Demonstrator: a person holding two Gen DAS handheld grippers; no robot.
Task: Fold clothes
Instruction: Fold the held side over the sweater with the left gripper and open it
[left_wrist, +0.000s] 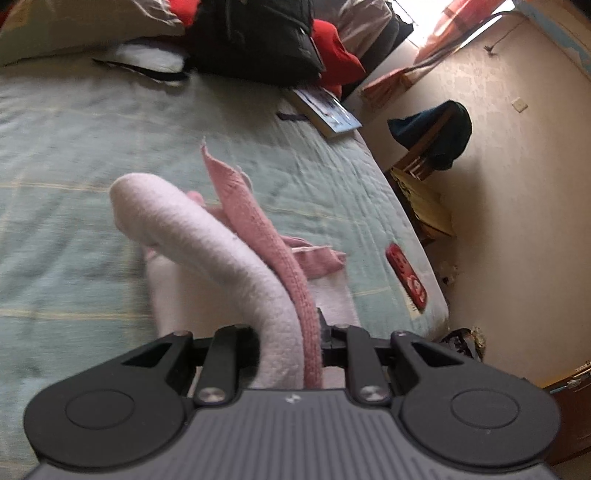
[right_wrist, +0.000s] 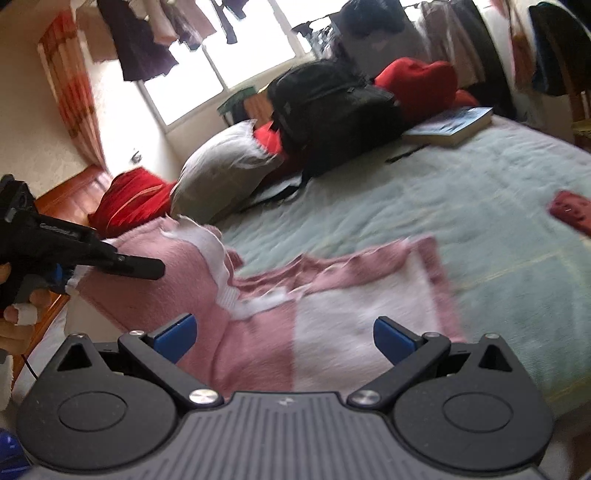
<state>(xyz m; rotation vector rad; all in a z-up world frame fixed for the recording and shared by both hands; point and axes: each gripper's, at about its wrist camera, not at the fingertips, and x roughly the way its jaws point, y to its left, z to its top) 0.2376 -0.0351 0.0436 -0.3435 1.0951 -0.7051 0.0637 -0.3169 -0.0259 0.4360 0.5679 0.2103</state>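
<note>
The left gripper (left_wrist: 291, 354) is pinched tight on a bunched edge of the pink and white sweater (right_wrist: 332, 306). The cloth runs from between its fingers, away and down to the bed. In the right wrist view this same gripper (right_wrist: 110, 262) sits at the left edge of the sweater, holding that side up off the green bedspread (right_wrist: 480, 221).

The right gripper (right_wrist: 284, 332) has its blue pads (right_wrist: 177, 336) wide apart with nothing between them. It hangs just over the near edge of the sweater, about the middle.

The sweater lies spread on the near part of the bed. Its long way runs left to right in front of the right gripper. The right side lies flat; the left side is lifted.

So the left gripper is the one that has the cloth. I think the lifted side would have to go to the right, across the flat part.

Far off on the bed are a black backpack (right_wrist: 332, 110), a book (right_wrist: 454, 125) and a grey pillow (right_wrist: 221, 166).
</note>
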